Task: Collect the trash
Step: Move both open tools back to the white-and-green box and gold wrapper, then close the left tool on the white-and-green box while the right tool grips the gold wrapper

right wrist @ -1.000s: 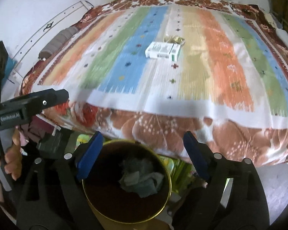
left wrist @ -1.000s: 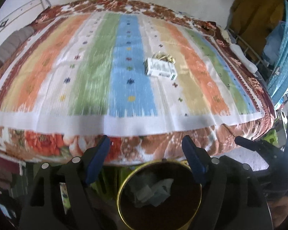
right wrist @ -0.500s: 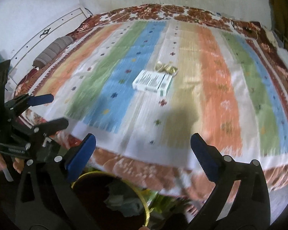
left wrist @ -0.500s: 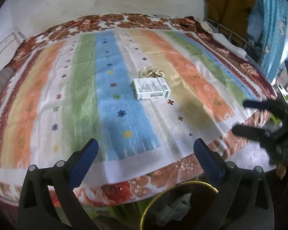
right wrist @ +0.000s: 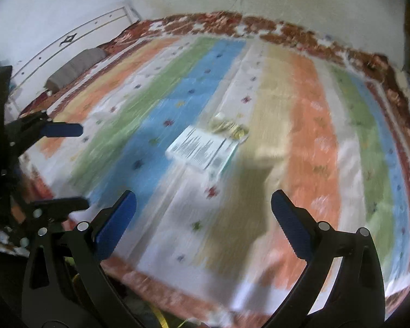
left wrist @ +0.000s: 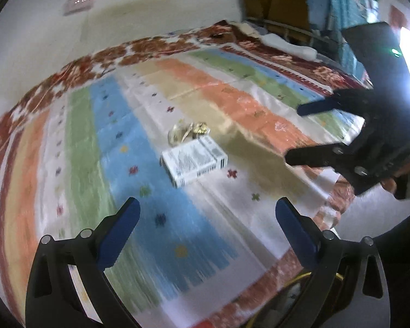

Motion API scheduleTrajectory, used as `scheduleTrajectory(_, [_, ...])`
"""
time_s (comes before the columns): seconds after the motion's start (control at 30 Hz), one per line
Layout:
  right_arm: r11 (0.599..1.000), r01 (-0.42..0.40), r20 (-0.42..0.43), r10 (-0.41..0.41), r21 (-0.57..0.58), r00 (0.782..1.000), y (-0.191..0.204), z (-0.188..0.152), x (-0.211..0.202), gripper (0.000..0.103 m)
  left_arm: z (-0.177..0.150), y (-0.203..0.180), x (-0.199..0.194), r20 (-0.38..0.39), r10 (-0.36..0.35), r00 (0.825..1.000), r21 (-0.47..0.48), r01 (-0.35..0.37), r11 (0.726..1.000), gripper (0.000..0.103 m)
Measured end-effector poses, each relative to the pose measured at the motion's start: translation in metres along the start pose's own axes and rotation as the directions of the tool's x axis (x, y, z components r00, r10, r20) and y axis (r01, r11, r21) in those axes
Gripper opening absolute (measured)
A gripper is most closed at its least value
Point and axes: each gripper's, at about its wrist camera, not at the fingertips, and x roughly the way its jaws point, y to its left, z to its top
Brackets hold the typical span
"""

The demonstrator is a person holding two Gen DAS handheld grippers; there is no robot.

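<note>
Both hand-held grippers, left (left wrist: pixel 206 218) and right (right wrist: pixel 201 210), moved over the bed (right wrist: pixel 314 142), fingers released; light cardboard box (left wrist: pixel 194 162) suits gripping across narrow sides.

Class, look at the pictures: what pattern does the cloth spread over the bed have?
The cloth has lengthwise stripes of blue, green, orange, tan and white, dotted with small motifs; clearest in the right wrist view.

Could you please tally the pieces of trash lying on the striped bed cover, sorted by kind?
White cardboard box: 1
Crumpled gold wrapper: 1
Total: 2, lying side by side on the striped bed cover; neither set of tongs holds anything.
</note>
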Motion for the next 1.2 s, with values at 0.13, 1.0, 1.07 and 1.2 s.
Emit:
scheduleTrajectory(0.13, [0.998,-0.002,0.019,0.004,-0.071,1.0,-0.007,0.019,0.018,0.094,0.011,0.003,0.025,-0.04,-0.042,0.998,0.1,0.046,0.994,0.097])
scheduleTrajectory(1.0, [0.974,-0.112,-0.134,0.087,-0.197,0.987,-0.052,0.075,0.169,0.075,0.046,0.042,0.148,-0.253,-0.156,0.955,0.345,0.24,0.907,0.097])
scheduleTrajectory(1.07, [0.972,-0.131,-0.154,0.102,-0.194,0.983,-0.055,0.077,0.176,0.075,0.049,0.043,0.153,-0.289,-0.153,0.945,0.376,0.259,0.89,0.097])
scheduleTrajectory(1.2, [0.969,-0.16,-0.185,0.125,-0.189,0.975,-0.057,0.081,0.188,0.069,0.058,0.038,0.162,-0.334,-0.143,0.932,0.437,0.287,0.852,0.097])
